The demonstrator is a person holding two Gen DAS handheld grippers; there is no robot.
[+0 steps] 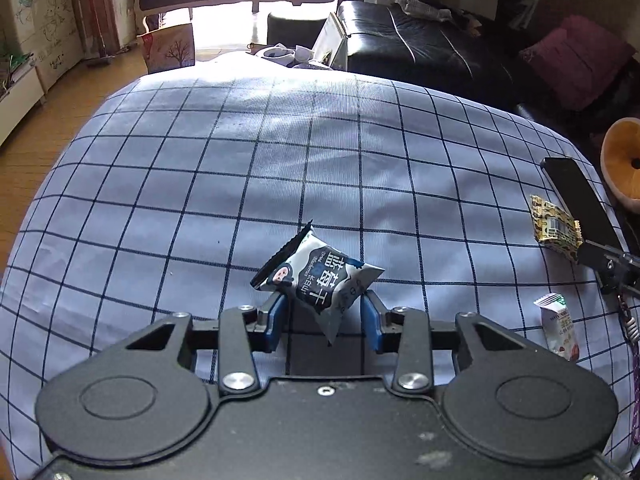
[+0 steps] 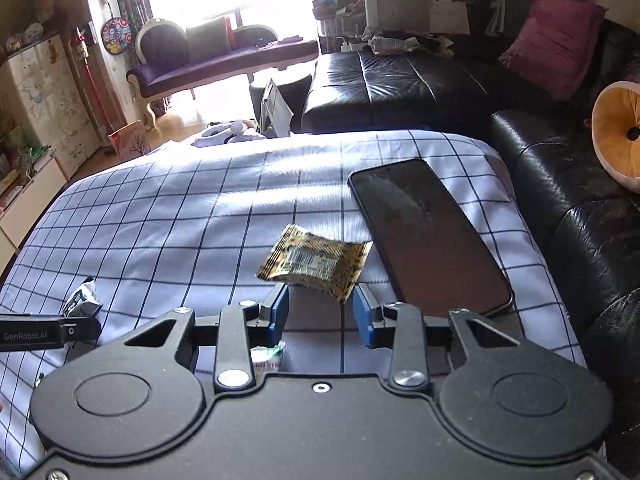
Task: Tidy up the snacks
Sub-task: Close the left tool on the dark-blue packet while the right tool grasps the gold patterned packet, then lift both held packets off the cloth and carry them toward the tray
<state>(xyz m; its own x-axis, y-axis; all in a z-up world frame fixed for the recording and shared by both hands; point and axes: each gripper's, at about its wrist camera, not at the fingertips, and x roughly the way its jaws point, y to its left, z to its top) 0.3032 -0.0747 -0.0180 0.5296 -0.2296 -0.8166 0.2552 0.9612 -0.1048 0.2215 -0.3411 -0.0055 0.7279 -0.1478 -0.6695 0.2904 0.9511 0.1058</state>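
Observation:
A blue-and-white snack packet [image 1: 316,276] stands tilted on one corner above the checked cloth [image 1: 180,184]. My left gripper [image 1: 324,300] is shut on its lower part, blue pads on either side. In the right wrist view a gold patterned packet [image 2: 316,262] hangs just over the cloth [image 2: 160,220], with my right gripper [image 2: 318,298] shut on its near edge. The left wrist view shows that gold packet [image 1: 554,226] at the tip of the right gripper [image 1: 588,250] at far right. A white-and-green packet [image 1: 558,326] lies on the cloth below it.
A black phone [image 2: 428,236] lies screen up just right of the gold packet. A black leather sofa [image 2: 400,84] runs along the far and right edges of the cloth, with an orange round cushion [image 2: 616,136]. Wooden floor lies off the left edge.

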